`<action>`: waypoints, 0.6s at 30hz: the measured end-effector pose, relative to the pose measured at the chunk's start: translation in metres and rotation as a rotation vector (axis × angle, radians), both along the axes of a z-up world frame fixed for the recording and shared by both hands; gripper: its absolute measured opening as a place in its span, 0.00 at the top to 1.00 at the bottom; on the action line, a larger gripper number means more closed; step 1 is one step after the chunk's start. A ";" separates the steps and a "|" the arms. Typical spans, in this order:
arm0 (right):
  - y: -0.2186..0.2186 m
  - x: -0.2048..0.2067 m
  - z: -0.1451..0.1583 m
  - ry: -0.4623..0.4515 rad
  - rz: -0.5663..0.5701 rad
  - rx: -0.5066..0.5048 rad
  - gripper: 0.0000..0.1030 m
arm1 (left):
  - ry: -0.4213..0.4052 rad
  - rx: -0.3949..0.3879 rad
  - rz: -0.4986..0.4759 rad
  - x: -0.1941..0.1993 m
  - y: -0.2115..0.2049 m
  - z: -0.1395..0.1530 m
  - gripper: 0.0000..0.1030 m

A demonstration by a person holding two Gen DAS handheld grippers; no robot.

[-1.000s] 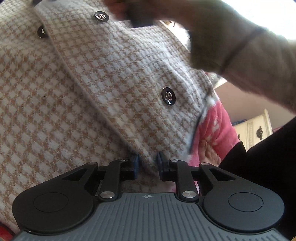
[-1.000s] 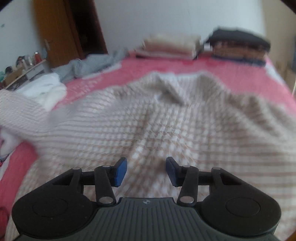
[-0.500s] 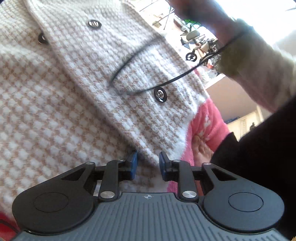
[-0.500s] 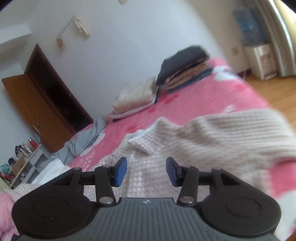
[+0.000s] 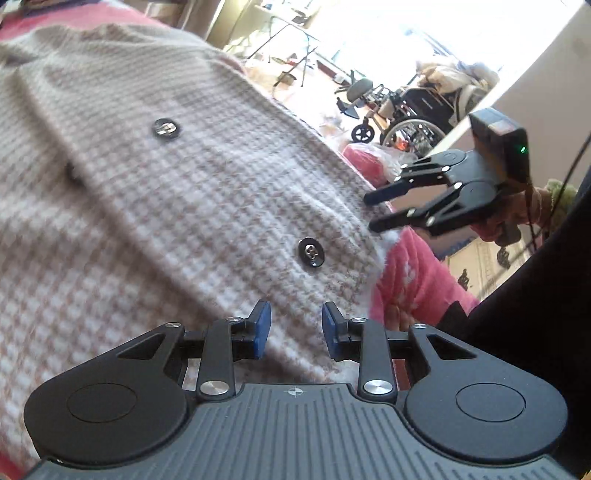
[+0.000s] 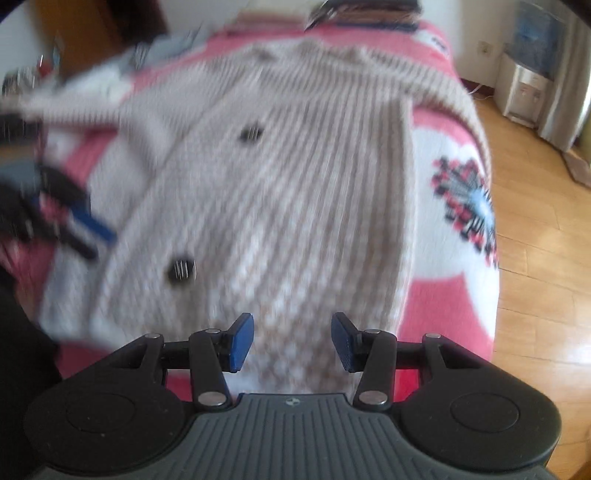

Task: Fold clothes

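Observation:
A beige-and-white houndstooth cardigan (image 5: 184,203) with dark buttons (image 5: 312,252) lies spread, front up, on the pink bed blanket (image 5: 413,273). My left gripper (image 5: 295,330) is open at the cardigan's lower hem, the fabric lying under and between its blue pads. My right gripper (image 5: 373,211), held by a hand, hovers open just past the cardigan's right edge. In the blurred right wrist view the cardigan (image 6: 295,166) stretches away, and my right gripper (image 6: 291,343) is open over its near hem. The left gripper (image 6: 99,245) shows at the left edge.
The pink blanket (image 6: 443,295) has a white flower pattern and drops off to a wooden floor (image 6: 535,240) on the right. A water dispenser (image 6: 524,85) stands by the wall. Folded clothes (image 6: 369,11) are stacked at the far end. A wheelchair (image 5: 413,114) stands beyond the bed.
The cardigan has gone from held up to lying flat on the bed. My left gripper's fingers have spread wider. My right gripper swung round and now points down over the hem.

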State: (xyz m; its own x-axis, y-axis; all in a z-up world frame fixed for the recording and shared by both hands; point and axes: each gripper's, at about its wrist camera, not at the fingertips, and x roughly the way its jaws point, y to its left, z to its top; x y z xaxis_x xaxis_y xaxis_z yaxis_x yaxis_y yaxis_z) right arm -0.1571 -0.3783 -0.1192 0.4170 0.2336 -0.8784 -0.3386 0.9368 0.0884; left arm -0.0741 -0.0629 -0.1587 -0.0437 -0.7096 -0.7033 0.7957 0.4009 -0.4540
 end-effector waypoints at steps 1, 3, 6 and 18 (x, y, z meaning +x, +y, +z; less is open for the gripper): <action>0.003 -0.007 -0.008 0.005 0.041 -0.071 0.53 | -0.005 0.020 -0.013 -0.001 -0.003 -0.003 0.71; -0.016 -0.005 -0.011 -0.018 -0.020 -0.055 0.54 | -0.003 0.061 -0.035 -0.004 -0.007 -0.008 0.71; -0.067 0.014 -0.003 -0.085 -0.244 0.117 0.53 | 0.013 0.071 -0.041 -0.005 -0.004 -0.011 0.71; -0.250 0.135 -0.089 -0.063 -1.164 1.101 0.30 | 0.085 0.020 0.068 0.051 0.001 0.026 0.70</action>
